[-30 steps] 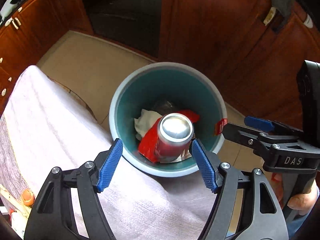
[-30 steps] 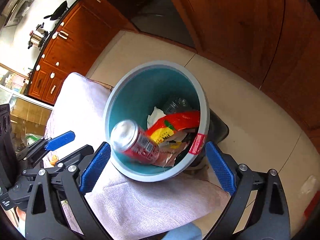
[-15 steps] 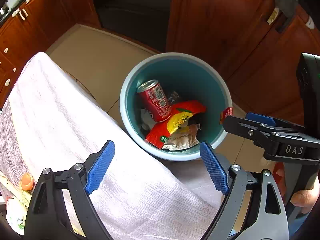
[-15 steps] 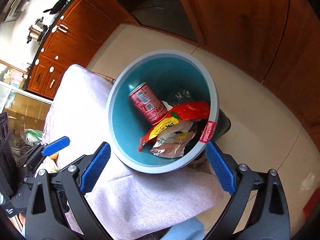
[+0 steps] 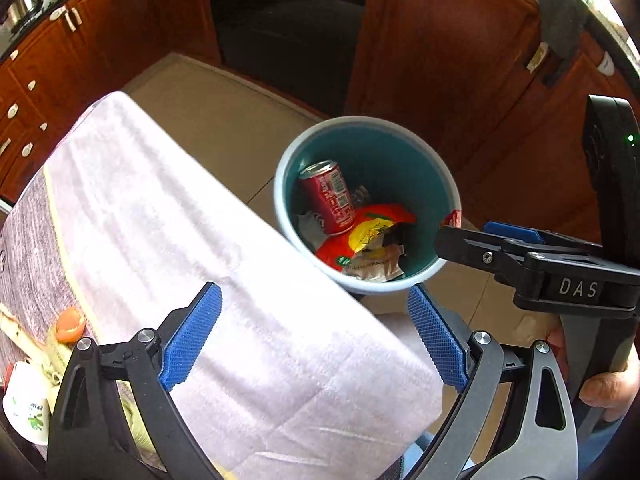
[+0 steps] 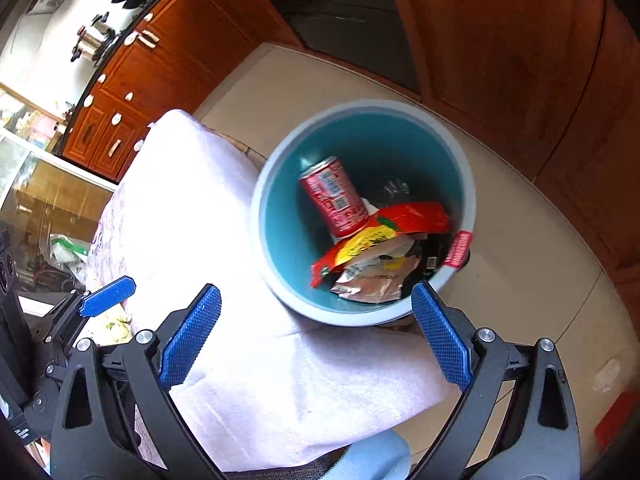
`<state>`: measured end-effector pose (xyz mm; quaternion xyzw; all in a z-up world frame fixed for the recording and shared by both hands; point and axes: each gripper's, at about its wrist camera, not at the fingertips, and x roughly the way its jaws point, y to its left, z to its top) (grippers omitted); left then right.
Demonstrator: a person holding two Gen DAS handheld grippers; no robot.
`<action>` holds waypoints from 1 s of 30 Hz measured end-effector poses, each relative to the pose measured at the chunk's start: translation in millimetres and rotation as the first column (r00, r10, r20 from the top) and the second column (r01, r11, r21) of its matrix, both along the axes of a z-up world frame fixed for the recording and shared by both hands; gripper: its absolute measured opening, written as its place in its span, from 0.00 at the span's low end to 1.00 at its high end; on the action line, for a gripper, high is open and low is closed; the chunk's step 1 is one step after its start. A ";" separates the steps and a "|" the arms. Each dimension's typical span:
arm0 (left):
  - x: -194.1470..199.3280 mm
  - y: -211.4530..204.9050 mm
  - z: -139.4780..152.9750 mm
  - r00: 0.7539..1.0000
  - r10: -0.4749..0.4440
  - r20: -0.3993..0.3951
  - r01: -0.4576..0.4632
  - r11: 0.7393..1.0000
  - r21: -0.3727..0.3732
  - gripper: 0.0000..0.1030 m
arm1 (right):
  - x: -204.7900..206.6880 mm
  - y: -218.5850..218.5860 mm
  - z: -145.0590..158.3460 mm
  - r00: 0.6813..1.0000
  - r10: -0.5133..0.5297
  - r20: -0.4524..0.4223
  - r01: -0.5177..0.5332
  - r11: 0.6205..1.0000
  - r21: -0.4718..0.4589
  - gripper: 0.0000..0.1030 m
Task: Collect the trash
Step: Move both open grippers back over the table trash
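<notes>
I held both claws, left claw (image 5: 314, 338) and right claw (image 6: 316, 338), spread wide and empty, can (image 5: 328, 198) lying in bin (image 5: 280, 208), so next I'd swing back over the counter (image 5: 168, 216) for the orange peel (image 5: 70, 323).

bin (image 6: 264, 216): smooth matt plastic, teal inside | soda can (image 6: 336, 198): glossy printed metal | snack wrapper (image 6: 400, 224): shiny crinkled foil | table cloth (image 5: 200, 240): soft nubby cloth | cabinets (image 6: 160, 64): glossy varnished wood | left claw (image 5: 314, 336) pads (image 5: 192, 340): knurled blue plastic
</notes>
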<state>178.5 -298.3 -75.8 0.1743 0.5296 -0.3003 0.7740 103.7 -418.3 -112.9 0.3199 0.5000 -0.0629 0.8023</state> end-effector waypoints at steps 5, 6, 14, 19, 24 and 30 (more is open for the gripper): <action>-4.5 34.4 9.9 0.999 0.040 0.017 -0.040 0.999 -0.013 0.92 | 5.2 27.6 12.3 0.999 0.044 0.014 -0.044 0.999 -0.012 0.89; -5.5 41.7 11.4 0.999 0.048 0.021 -0.048 0.999 -0.016 0.92 | 5.8 33.9 14.5 0.998 0.054 0.016 -0.054 0.998 -0.015 0.89; -11.5 115.9 25.9 0.988 0.141 0.059 -0.140 0.990 -0.031 0.92 | 19.4 93.5 33.9 0.986 0.161 0.035 -0.159 0.986 -0.039 0.89; -12.2 165.7 27.7 0.974 0.223 0.048 -0.220 0.973 -0.073 0.92 | 28.4 136.5 46.2 0.971 0.237 0.043 -0.234 0.970 -0.062 0.89; -21.5 220.9 36.0 0.962 0.254 0.098 -0.246 0.966 -0.082 0.92 | 37.4 180.4 53.4 0.950 0.308 0.043 -0.304 0.950 -0.074 0.89; -29.6 298.4 45.2 0.920 0.356 0.166 -0.343 0.934 -0.104 0.92 | 45.7 240.5 63.7 0.884 0.459 0.086 -0.438 0.880 -0.185 0.89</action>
